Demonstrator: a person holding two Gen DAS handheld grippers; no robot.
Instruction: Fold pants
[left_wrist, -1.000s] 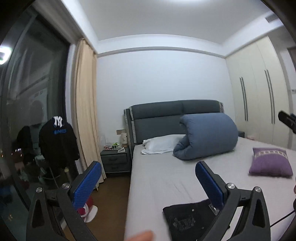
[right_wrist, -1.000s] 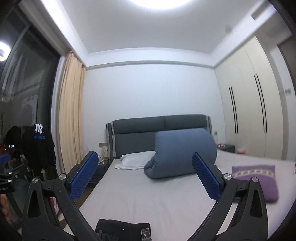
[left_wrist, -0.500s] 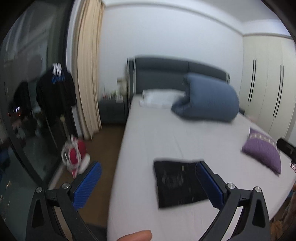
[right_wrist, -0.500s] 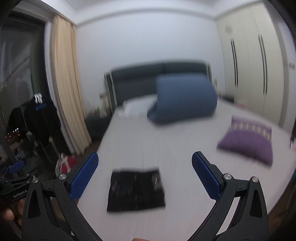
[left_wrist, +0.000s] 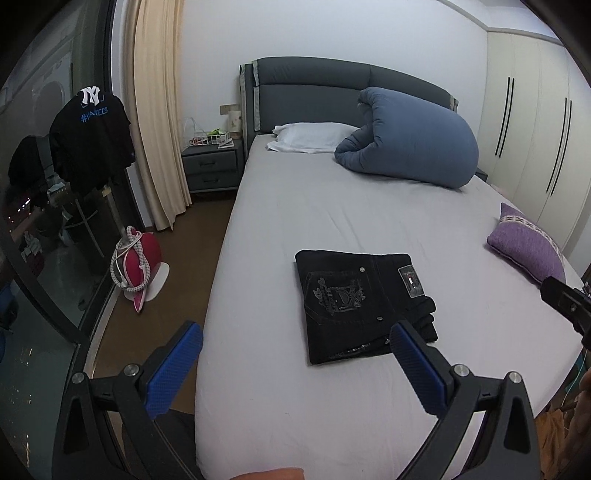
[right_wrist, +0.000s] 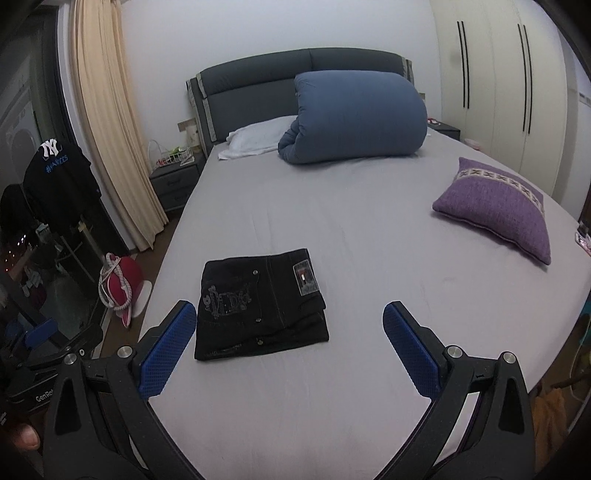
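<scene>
Folded black jeans (right_wrist: 258, 304) lie mid-frame on the grey bed (right_wrist: 369, 229). A purple cushion (right_wrist: 495, 210) sits at right, a rolled blue duvet (right_wrist: 354, 114) at top. Left tool (left_wrist: 295, 354) and right tool (right_wrist: 290, 339) both gape empty, nothing blocking the jeans.

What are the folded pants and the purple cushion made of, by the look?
Pants: likely black denim, matte; contrast stitching, metal rivets, a sewn waistband patch and pale embroidery on the pocket. Purple cushion: seemingly coarse woven or knit fabric, nubby matte surface, with a patterned woven band along one edge. Fibre cannot be told.

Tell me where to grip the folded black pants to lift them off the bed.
Grip the black pants at the thick layered edge on their right side, coming in low from the right with the open right gripper; the stacked folds there bulge above the bed sheet.
</scene>
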